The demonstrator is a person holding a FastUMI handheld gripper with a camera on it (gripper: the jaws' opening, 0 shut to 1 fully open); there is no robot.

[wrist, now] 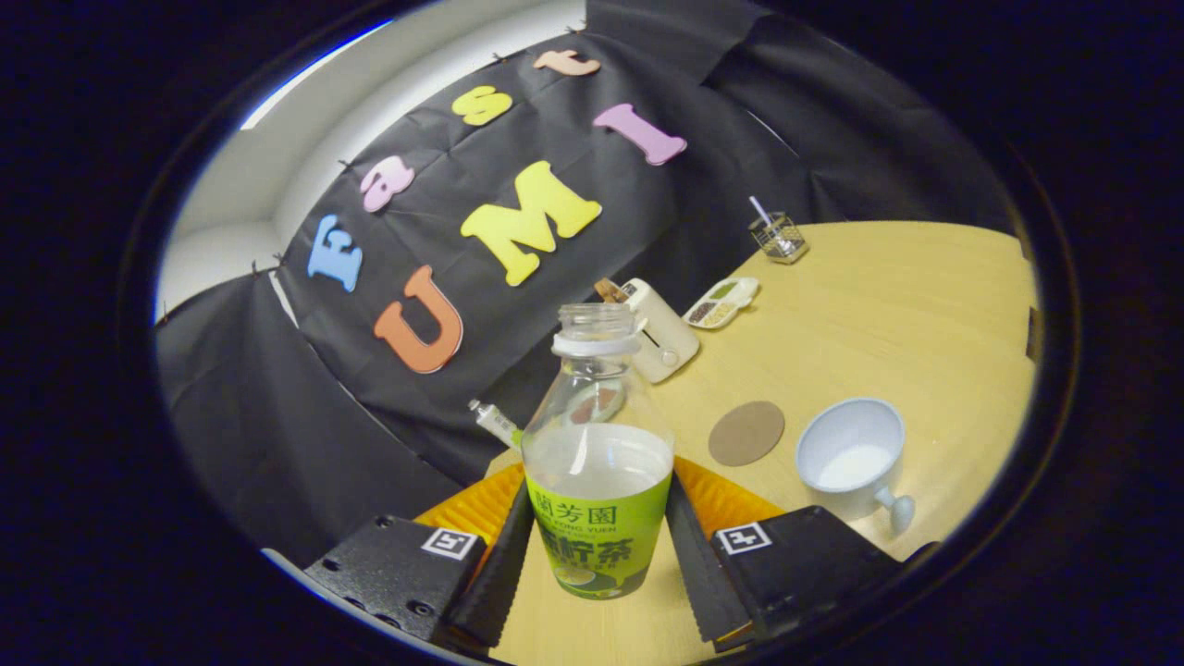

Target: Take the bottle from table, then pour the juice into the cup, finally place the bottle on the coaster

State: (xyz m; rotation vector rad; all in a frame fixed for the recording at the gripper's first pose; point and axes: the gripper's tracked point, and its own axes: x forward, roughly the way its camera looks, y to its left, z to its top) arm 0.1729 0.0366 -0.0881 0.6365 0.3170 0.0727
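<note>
The bottle (597,462) is held between the two fingers of the gripper (599,555), whose ribbed pads (504,564) are pressed against the green label from either side, so the jaws are closed on it. The bottle is uncapped, its open neck is tilted slightly toward 1 o'clock, and pale liquid is seen up to roughly the top of the label. The whole scene is viewed at a slant, with the wooden table (888,305) rising toward 1 o'clock.

From the bottle, the white cup (853,455) is found at about 3 o'clock, standing on the table with its handle turned toward 5 o'clock; a little whitish liquid is seen at its bottom. The round brown coaster (746,432) lies flat between bottle and cup, just beside the cup and apart from the bottle.

Beyond the bottle's neck, at about 1 o'clock, a cream toaster (661,333) is set near the wall, and further on a small white tray (721,302) with compartments of different contents. A wire holder (779,237) with a straw-like stick is placed farther at 1 o'clock. A small tube-like object (493,423) lies at 10 o'clock, by the table edge
</note>
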